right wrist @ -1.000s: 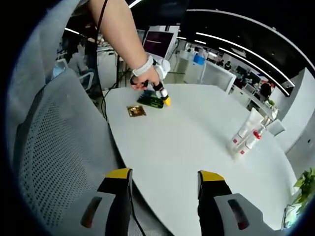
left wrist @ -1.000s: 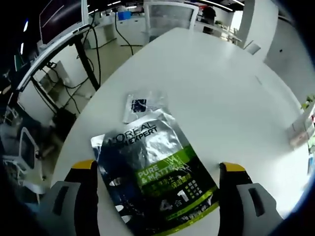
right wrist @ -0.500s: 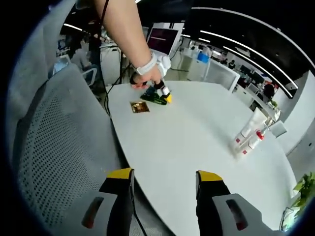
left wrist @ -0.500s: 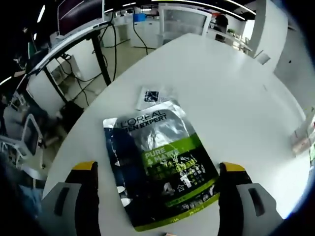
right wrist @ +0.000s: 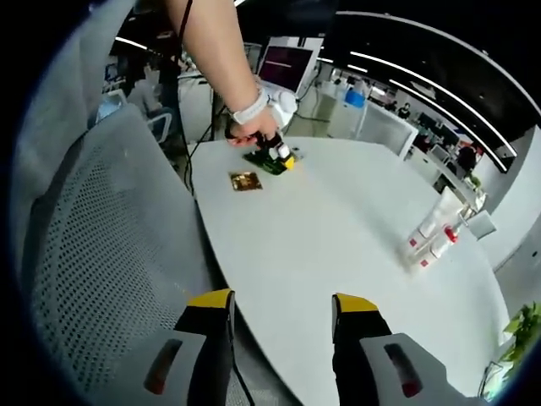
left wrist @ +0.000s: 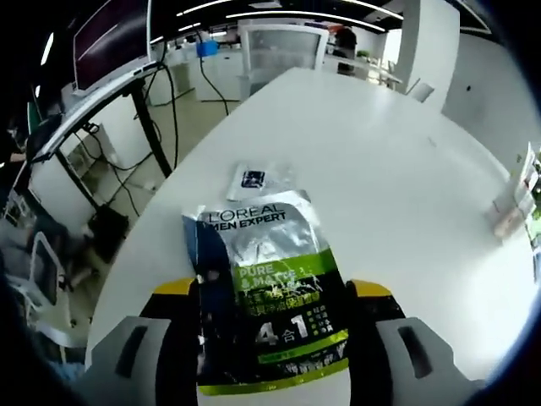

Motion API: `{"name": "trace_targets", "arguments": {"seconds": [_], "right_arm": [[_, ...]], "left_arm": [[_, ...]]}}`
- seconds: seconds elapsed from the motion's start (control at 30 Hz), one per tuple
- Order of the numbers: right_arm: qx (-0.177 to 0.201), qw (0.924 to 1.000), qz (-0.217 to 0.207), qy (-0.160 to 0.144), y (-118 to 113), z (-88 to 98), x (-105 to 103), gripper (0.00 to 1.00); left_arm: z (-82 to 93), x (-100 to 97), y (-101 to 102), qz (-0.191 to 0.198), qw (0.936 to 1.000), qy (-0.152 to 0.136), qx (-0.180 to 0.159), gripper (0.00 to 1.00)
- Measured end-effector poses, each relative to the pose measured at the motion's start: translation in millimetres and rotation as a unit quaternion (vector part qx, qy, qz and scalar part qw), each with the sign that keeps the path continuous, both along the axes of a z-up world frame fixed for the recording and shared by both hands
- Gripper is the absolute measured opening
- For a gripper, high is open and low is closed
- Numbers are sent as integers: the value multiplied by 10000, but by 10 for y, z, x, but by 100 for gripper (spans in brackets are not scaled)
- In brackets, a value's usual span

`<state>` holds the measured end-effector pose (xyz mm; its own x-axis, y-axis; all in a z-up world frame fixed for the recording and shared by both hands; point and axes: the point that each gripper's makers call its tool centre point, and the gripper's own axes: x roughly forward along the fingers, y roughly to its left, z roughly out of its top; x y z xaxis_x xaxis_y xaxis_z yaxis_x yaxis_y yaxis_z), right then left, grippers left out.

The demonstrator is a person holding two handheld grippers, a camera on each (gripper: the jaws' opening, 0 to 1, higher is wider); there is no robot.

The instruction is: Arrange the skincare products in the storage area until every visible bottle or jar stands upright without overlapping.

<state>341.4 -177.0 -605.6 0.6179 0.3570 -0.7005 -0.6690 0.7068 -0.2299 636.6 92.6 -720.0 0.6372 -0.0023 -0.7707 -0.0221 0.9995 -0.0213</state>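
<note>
Grasping looks like the step in hand: the left gripper (left wrist: 272,296) brackets the silver, black and green foil sachet (left wrist: 269,292) lying flat on the white round bench (left wrist: 380,169), jaws narrowed against its edges, seemingly clenched on it. A small silver packet (left wrist: 254,179) lies just beyond the sachet. Next move likely calls for lifting it toward the white tubes (right wrist: 431,233), well apart. The right gripper (right wrist: 279,326) hangs released, holding nothing
</note>
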Motion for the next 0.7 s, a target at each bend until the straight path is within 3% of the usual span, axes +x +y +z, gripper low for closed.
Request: {"name": "trace_targets", "arguments": {"seconds": [0.27,0.3,0.33,0.43,0.5,0.6,0.7], "right_arm": [[-21,10000,74,7,22,-4,-10,39],[-27,10000,81,6,24,-5,-12,39],[-34,10000,90,2,25,-5,-13,38],[-39,9999,111,-8,31,-1,-14,38],[-38,9999,120,-13,34,0,-15,37],[-36,9999,129,-18,35,3,-15,36],[-16,9999,124,-26,35,8,-13,35]], "left_arm": [[-21,-52,8,-278,9996,-96,-33,47],[-7,-75,13,-286,9995,-101,-58,39],[8,-104,1,-283,9993,-66,-215,25],[26,-116,-24,-468,9987,-140,-174,23],[40,-130,-42,-432,9983,-102,-389,21],[121,-134,-109,-532,9954,-297,-740,14],[244,-151,-164,-375,9907,-406,-1240,9]]}}
